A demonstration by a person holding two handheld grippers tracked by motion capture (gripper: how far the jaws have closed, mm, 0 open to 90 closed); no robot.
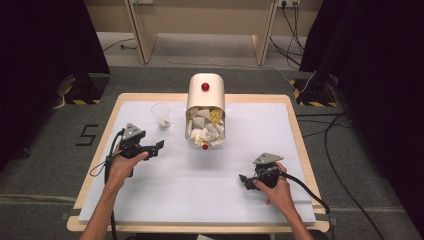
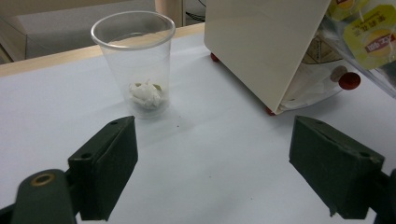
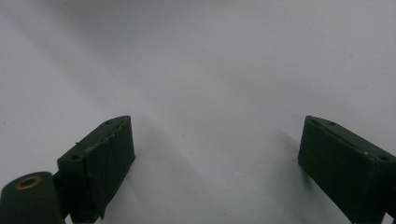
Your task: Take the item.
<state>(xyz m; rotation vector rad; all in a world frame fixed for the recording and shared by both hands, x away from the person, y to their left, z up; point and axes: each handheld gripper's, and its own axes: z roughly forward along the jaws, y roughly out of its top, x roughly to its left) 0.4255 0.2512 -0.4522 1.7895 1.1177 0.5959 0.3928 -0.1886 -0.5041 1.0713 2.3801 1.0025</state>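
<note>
**Risk Notice — Tipping the Cup and Spilling the Bin**

The left gripper (image 1: 159, 146) is hovering near the left of the table (image 1: 295, 150), jaws standing wide apart and holding nothing. It is facing the clear plastic cup (image 2: 135, 60), which is standing upright, far-left of centre, just beside the cream bin (image 1: 205, 107). A crumpled white wad (image 2: 146, 94) is sitting in the bottom of the cup.

The right gripper (image 1: 245, 181) is resting near the right, low over bare table — its jaws are likewise spread and empty.

The cup is likely light and thin-walled: a hard squeeze is probably going to buckle it, and a glancing jaw may knock it over, ejecting the wad. The bin is lying on its side with tea packets (image 2: 373, 39) crowding its mouth; a wide sweep risks dragging them out.
</note>
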